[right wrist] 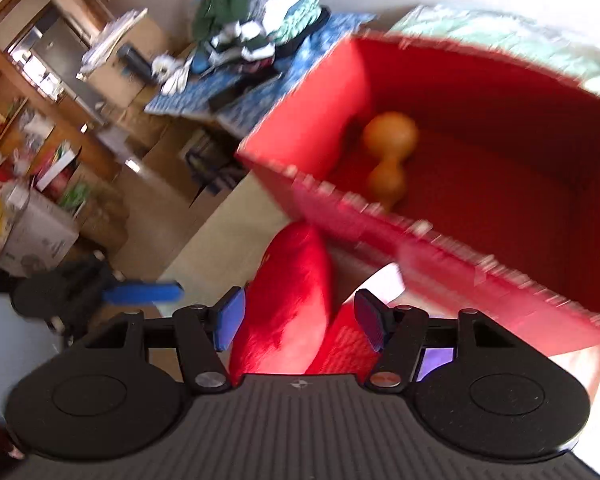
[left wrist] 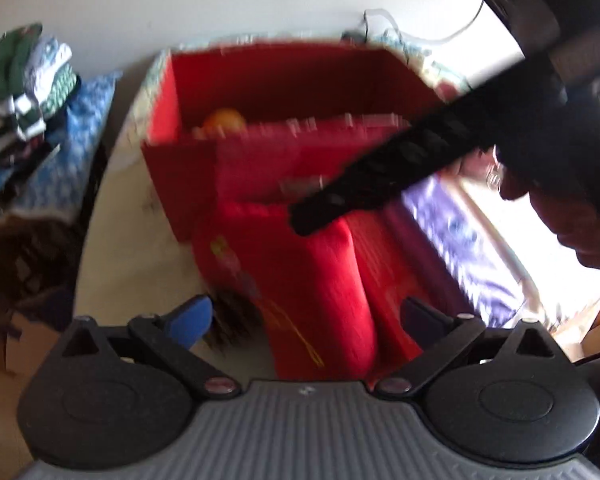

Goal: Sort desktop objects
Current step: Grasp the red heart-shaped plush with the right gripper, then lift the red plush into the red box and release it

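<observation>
An open red box stands on the pale table, with an orange gourd-shaped toy lying inside at its left end. In front of the box lies a red plush pouch with yellow stitching. My right gripper is open, its blue pads on either side of the pouch's near end with a gap at the right pad. My left gripper is open wide just short of the pouch. A black bar, blurred, reaches in from the upper right above the pouch.
A flat red packet and a purple patterned item lie right of the pouch. A pile of folded clothes sits on a blue cloth beyond the table's left edge. Shelves and boxes stand far left.
</observation>
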A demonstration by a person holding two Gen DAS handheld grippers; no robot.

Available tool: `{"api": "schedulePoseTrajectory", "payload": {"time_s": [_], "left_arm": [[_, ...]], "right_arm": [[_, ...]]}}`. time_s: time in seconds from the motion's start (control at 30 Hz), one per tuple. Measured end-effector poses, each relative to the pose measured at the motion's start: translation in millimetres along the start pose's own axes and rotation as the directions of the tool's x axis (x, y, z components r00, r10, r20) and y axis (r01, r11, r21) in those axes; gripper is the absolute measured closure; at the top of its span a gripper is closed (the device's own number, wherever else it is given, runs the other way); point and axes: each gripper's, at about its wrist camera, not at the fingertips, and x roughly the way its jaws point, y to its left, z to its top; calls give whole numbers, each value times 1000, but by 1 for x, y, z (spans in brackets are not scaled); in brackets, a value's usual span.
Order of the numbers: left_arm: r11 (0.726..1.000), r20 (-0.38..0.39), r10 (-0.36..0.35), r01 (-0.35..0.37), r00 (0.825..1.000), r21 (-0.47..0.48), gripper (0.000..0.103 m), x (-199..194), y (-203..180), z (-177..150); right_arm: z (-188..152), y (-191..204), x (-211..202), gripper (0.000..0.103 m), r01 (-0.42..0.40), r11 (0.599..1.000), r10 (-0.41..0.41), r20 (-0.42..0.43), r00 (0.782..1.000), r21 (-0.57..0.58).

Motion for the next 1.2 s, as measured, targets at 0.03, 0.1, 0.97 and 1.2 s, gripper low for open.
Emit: {"api": "schedulePoseTrajectory", "payload": {"time_s": [0.03, 0.1, 0.97, 1.2], "left_arm": [[1000, -13, 12, -13, 1000, -8, 4, 5, -2, -5], [999, -26, 13, -14, 1000, -44, 6, 9, 0, -12], [993, 143, -93, 101, 985, -55, 49, -39, 0, -1], [993, 266, -122, 118, 956, 32, 47, -58, -1, 51]], "right_arm": [[-1, 1, 4, 40, -1, 1000, 1, -10, 1000, -4], [-4, 7, 10, 42, 4, 1000, -4, -20, 1000, -22], [-17, 35, -34, 60, 34, 998, -26, 134, 991, -55], [3, 40, -93, 62, 9, 999, 0, 296, 955, -32]]}}
